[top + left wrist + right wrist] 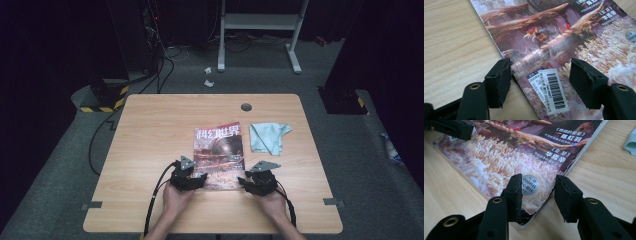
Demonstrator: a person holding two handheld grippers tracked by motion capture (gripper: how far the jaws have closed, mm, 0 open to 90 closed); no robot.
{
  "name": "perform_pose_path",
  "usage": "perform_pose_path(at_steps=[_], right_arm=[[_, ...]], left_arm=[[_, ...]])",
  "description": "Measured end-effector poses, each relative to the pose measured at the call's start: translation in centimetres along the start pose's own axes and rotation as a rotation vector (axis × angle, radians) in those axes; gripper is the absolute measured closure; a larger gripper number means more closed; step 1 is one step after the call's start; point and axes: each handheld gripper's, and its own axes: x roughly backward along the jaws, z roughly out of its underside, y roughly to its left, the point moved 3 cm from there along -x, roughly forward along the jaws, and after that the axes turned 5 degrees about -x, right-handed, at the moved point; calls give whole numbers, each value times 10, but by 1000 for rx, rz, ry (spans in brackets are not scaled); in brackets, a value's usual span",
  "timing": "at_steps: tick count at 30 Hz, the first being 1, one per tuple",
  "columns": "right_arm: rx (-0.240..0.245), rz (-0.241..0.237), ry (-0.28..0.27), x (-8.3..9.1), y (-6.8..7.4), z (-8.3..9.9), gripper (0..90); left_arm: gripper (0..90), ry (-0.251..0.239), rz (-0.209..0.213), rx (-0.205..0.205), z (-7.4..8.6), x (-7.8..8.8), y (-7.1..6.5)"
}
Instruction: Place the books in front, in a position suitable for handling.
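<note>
While the magazine [219,155] lies flat, left hand-held gripper [540,75] and right hand-held gripper [537,192] released, astride its near corners.

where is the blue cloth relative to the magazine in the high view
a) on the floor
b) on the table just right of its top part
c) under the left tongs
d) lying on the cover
b: the blue cloth lies on the table just right of the magazine, apart from it.

Light wooden table [150,130], round grey cable grommet [246,107] set near its far edge. Magazine [220,150] laid flat just nearer than the grommet, reaching toward the near edge. Crumpled light-blue cloth [269,137] placed just right of the magazine, not touching.
</note>
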Motion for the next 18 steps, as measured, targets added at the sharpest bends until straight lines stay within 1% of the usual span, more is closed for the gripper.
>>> perform_pose_path(at_steps=[2,3,4,5,6,7,10,11,14,18], right_arm=[[2,-8,-1,5,1,5,577],[4,-7,3,6,2,7,577],[3,-9,5,8,3,8,577],[12,-11,8,10,3,10,576],[12,-10,12,12,3,11,576],[21,-10,10,13,3,12,577],[19,-13,16,17,5,16,577],[29,-13,12,17,4,16,576],[25,-19,16,20,4,19,576],[40,-24,18,22,4,20,574]], left_arm=[[343,2,5,-12,1,1,-3],[343,5,13,-5,2,2,-6],[343,9,14,-15,2,2,-7],[342,10,15,-20,2,3,-8],[342,11,21,-16,2,3,-10],[342,8,23,-14,2,3,-11],[342,0,26,-20,5,5,-15],[341,1,29,-23,6,6,-16],[341,9,33,-25,7,8,-20],[346,10,50,-30,7,9,-19]])
